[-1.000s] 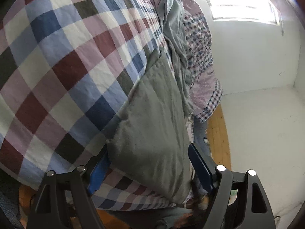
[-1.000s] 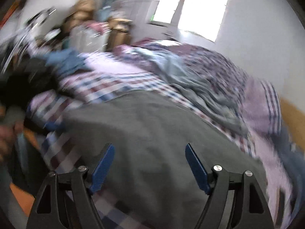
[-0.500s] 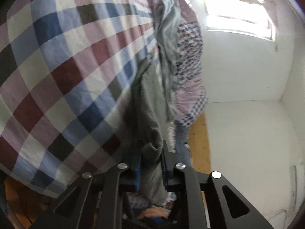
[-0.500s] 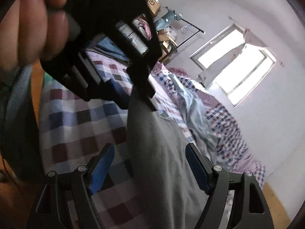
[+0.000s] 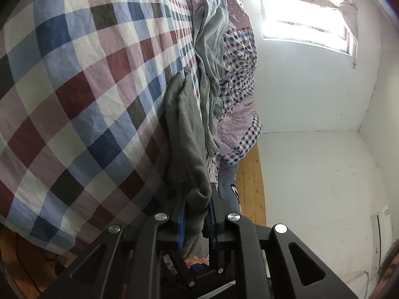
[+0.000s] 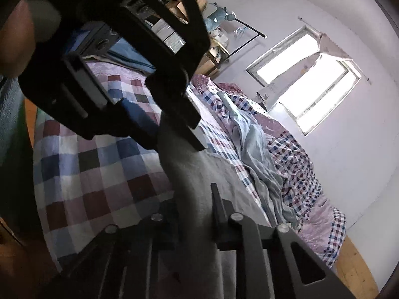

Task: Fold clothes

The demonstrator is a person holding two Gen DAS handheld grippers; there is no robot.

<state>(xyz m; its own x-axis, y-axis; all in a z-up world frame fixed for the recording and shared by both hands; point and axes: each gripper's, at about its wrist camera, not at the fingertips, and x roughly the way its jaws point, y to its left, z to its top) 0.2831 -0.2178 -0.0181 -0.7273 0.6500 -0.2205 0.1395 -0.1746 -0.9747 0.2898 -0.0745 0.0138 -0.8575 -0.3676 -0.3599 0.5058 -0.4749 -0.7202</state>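
Checked bedspread [image 5: 74, 99], one grey garment [image 5: 184, 129]

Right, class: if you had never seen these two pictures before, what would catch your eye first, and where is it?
First, the checked bedspread, filling the left of the left wrist view. Next, the grey garment lying along it and running down into the left tool, which is shut on it; in the right wrist view the right tool also grips it. Then the bright window at upper right.

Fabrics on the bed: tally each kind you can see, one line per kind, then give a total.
Dark grey garment, held by both grippers: 1
Pale grey-blue cloth, crumpled: 1
Large-check sheet: 1
Small-check quilt: 1
Total: 4
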